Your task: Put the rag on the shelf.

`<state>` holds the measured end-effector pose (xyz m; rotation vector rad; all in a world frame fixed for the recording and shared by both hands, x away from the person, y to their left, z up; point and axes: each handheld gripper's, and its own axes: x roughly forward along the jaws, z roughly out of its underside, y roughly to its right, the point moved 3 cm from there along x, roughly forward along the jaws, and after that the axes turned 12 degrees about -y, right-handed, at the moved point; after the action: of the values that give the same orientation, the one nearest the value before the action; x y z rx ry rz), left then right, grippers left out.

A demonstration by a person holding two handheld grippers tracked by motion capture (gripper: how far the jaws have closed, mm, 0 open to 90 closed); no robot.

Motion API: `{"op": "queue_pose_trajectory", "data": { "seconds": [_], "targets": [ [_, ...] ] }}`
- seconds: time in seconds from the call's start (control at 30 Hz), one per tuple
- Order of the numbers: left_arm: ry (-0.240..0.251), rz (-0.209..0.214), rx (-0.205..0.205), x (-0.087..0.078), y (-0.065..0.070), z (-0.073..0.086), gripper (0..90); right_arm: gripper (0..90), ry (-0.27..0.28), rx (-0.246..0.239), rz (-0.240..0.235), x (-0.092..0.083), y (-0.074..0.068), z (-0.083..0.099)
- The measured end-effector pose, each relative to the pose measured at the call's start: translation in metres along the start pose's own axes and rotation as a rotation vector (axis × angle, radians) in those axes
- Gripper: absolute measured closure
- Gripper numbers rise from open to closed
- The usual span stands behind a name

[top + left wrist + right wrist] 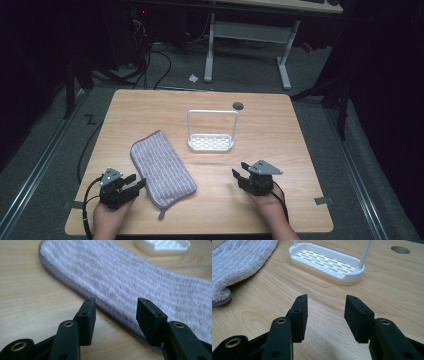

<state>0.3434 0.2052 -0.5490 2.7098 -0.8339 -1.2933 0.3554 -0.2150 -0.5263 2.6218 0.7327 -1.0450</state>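
Left gripper (115, 308) and right gripper (325, 305) agape, empty — towel (162, 167) (high view: whole), rack (327, 262).

The left gripper (134, 182) and right gripper (239, 170) are black, each topped by a grey 3-cornered plate. Each carries 2 blocky jaws with small screw holes and brass-ringed pivots. Black cables trail back past the person's wrists; sleeves, if any, cannot be made out.

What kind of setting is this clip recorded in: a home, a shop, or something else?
Probably a lab or workshop, not a home: a bare wooden table stands on grey carpet, loose cables trail over the floor behind it, and a white-legged desk stands beyond in dim surroundings.
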Motion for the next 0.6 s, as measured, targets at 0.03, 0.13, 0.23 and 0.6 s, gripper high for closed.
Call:
{"op": "queue_pose_trajectory", "data": {
  "seconds": [0.03, 0.13, 0.23, 0.6],
  "targets": [
    [-0.005, 0.006, -0.001, -0.001, 0.0, 0.001, 50.9, 54.2, 0.001, 0.006, 0.003, 0.0, 0.001, 0.0],
    [-0.026, 0.026, -0.003, 0.0, 0.002, -0.001, 54.7, 54.8, -0.01, 0.007, 0.034, -0.001, 0.0, 0.002],
    [-0.022, 0.035, 0.014, 0.001, 0.009, -0.003, 61.5, 55.0, 0.003, 0.021, 0.031, -0.004, 0.0, 0.003],
    [-0.111, 0.0, 0.145, 0.029, 0.05, -0.007, 89.9, 56.9, -0.021, 0.004, 0.001, 0.001, -0.014, 0.001]
  ]
}}
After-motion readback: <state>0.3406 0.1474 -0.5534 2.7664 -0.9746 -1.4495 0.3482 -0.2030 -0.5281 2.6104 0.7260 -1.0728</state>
